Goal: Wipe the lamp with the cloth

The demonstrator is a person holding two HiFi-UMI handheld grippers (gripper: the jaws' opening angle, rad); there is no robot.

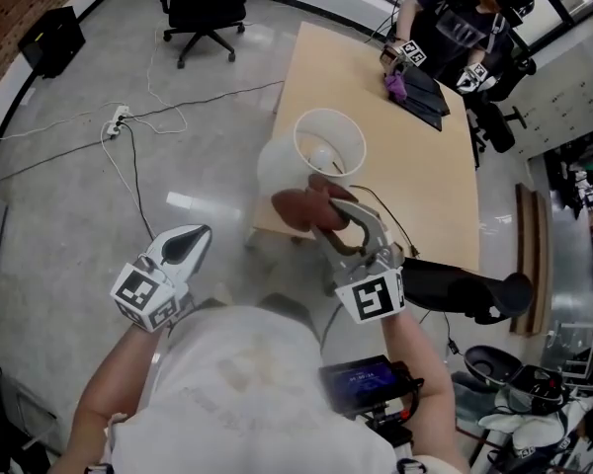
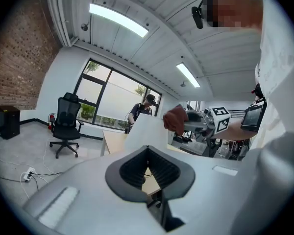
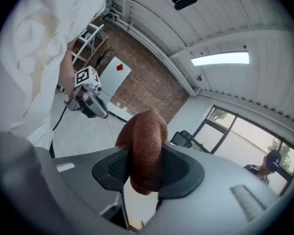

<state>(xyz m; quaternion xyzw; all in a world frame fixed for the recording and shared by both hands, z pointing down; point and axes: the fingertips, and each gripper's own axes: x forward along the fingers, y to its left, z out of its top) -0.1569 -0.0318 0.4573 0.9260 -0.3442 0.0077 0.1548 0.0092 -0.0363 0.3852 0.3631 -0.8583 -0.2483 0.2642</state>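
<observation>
The lamp's white shade [image 1: 326, 151] stands at the near end of the wooden table [image 1: 415, 176], its bulb showing inside. A brown cloth [image 1: 298, 205] is bunched at the shade's near side; whether it touches the shade I cannot tell. My right gripper [image 1: 321, 208] is shut on the cloth. In the right gripper view the cloth [image 3: 147, 131] fills the gap between the black pads [image 3: 112, 168]. My left gripper [image 1: 191, 235] hangs off to the left, away from the lamp, shut with nothing in it. The left gripper view shows the shade [image 2: 144, 131] and cloth [image 2: 175, 119] ahead.
A person [image 1: 455, 23] works with grippers at the table's far end, by a black laptop [image 1: 425, 97]. An office chair [image 1: 203, 8], a power strip [image 1: 115, 121] with cables and a black box [image 1: 51, 39] stand on the floor to the left. Dark gear [image 1: 469, 289] lies at the right.
</observation>
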